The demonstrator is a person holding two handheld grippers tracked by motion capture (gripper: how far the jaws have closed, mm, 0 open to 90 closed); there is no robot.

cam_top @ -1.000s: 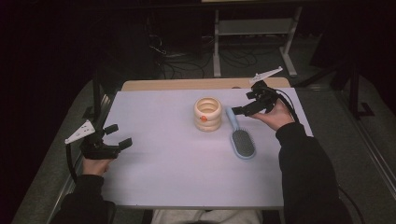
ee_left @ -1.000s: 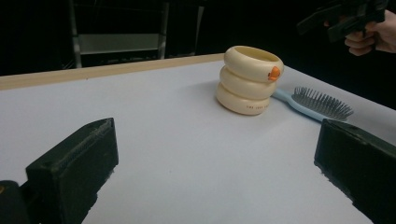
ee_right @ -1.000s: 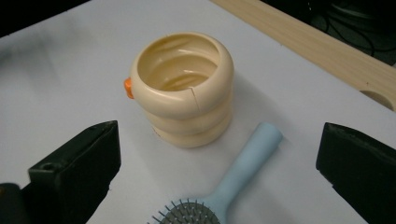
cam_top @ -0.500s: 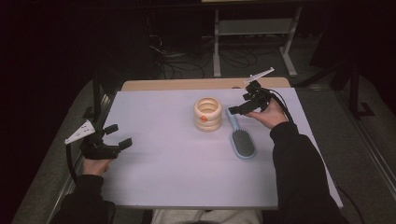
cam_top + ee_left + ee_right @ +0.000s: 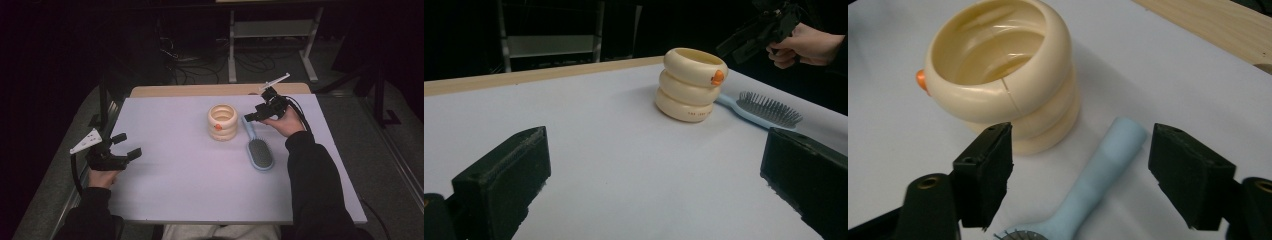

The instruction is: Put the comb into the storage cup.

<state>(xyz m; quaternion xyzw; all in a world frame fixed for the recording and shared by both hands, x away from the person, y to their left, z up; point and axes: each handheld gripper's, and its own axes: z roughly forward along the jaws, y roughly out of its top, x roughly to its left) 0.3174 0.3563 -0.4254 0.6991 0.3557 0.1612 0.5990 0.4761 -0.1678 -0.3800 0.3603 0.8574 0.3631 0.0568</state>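
Dark room all around, cables and a metal stand at the back, and a pale lavender table (image 5: 175, 185) with a wooden edge along its far side. Over on the left, the left gripper (image 5: 126, 149) sits low near the table's left edge, jaws spread wide with nothing between them, well apart from everything else. Moving to the centre, the cream ribbed cup (image 5: 222, 122) stands upright, a small orange knob on its side. Just beside it on the right lies the light-blue hairbrush (image 5: 258, 149), flat on the table, bristles up; its long axis runs away from the person, handle pointing toward the far edge and close by the cup, head nearer the person. And now the right gripper (image 5: 248, 119): it hovers over the handle end, its jaws have just been closing, yet they are apart, straddling the handle (image 5: 1108, 162) without pressing on it.
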